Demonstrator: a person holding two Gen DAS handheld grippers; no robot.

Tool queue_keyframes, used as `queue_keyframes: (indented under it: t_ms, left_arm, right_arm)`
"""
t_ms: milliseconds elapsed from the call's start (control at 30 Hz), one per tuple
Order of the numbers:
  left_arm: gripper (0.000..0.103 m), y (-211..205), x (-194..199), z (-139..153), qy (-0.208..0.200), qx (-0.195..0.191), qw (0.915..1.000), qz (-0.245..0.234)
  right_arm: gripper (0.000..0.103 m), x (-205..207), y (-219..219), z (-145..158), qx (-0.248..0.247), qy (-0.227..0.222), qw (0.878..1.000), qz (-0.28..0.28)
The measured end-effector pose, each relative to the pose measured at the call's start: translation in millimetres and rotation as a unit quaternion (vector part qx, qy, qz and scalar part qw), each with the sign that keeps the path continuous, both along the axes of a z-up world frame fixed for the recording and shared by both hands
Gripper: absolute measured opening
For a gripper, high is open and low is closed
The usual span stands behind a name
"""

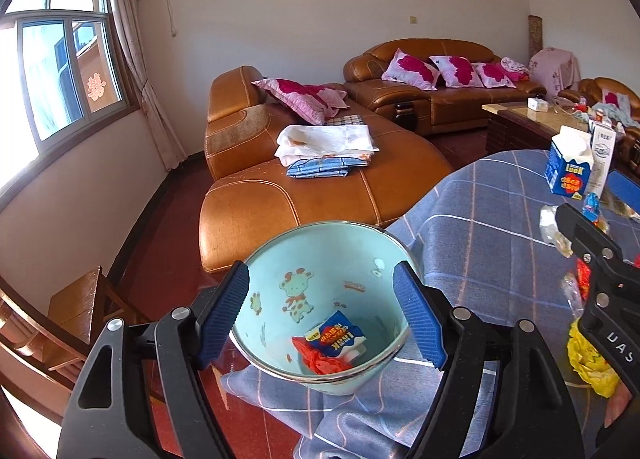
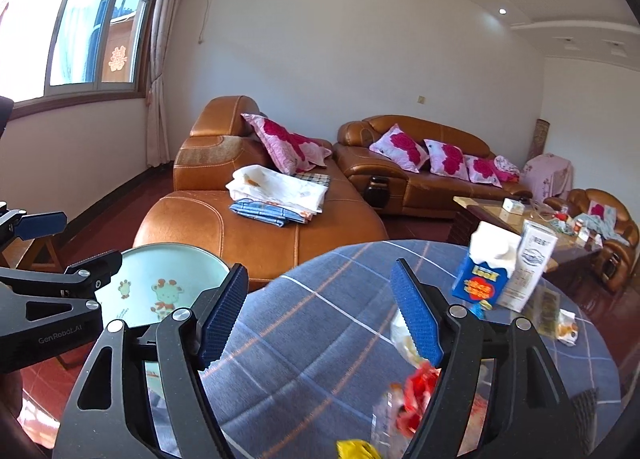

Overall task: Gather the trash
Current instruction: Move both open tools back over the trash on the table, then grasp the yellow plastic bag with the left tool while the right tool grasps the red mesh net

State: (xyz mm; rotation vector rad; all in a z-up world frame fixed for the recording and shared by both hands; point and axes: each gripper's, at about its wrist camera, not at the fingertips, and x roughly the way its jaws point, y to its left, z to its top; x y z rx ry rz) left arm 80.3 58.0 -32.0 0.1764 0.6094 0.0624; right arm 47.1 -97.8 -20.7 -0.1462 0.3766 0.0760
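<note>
1. The pale green enamel basin (image 1: 320,259) printed with cartoon giraffes sits on the near left edge of the round table, its far rim overhanging the cloth toward the floor.
2. Inside it lie a small crushed blue-and-white carton (image 1: 338,337) and a crumpled red wrapper (image 1: 320,361), touching each other at the bottom.
3. The left gripper (image 1: 320,315) stands with its blue ribbed pads wide apart on either side of the basin, neither pad pressing on the rim; it holds nothing.
4. The right gripper (image 2: 320,315) is likewise spread wide over the blue checked tablecloth (image 2: 288,339) with nothing between its pads.
5. Loose trash lies near the right gripper: a red wrapper (image 2: 416,391), a clear plastic wrapper (image 2: 402,339) and a yellow wrapper (image 2: 354,449).
6. Farther back stand a blue-and-white milk carton (image 2: 486,271) and a white carton (image 2: 528,271), touching, near the far right edge.
7. Past the table edge there is open red floor (image 1: 160,235) before the orange leather sofa (image 1: 304,187).
</note>
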Motion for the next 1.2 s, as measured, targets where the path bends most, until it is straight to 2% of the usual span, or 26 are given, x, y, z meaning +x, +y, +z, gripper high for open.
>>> queue_keyframes:
  t_ms: [200,500,600,700,733,900,1000,1200]
  left_arm:
    - [0.074,-49,-24,-9,0.01,0.006,0.998,-0.062]
    - [0.075,-116,-67,-16,0.004,0.009,0.9879,-0.155]
    - [0.078,-128,-78,-17,0.015,-0.003,0.9846,-0.174]
    - [0.084,-139,-92,-14,-0.001,0.005,0.9822,-0.188]
    - [0.084,-142,-95,-12,-0.004,0.004,0.9815,-0.191]
    - [0.084,-159,-100,-16,0.004,0.004,0.9777,-0.21]
    - [0.085,-173,-107,-24,0.012,0.01,0.9733,-0.229]
    - [0.084,-188,-106,-50,0.025,0.038,0.9695,-0.241]
  right_arm:
    - [0.073,-55,-68,4,0.023,0.003,0.996,-0.087]
    - [0.073,-126,-159,-22,0.06,0.025,0.974,-0.219]
    - [0.073,-131,-170,-28,0.072,0.035,0.971,-0.226]
    - [0.074,-136,-180,-30,0.081,0.033,0.965,-0.248]
    - [0.077,-139,-183,-31,0.083,0.031,0.962,-0.258]
    - [0.077,-148,-193,-39,0.074,0.036,0.957,-0.279]
    - [0.077,-152,-201,-47,0.085,0.042,0.953,-0.287]
    - [0.077,-150,-197,-52,0.097,0.038,0.958,-0.266]
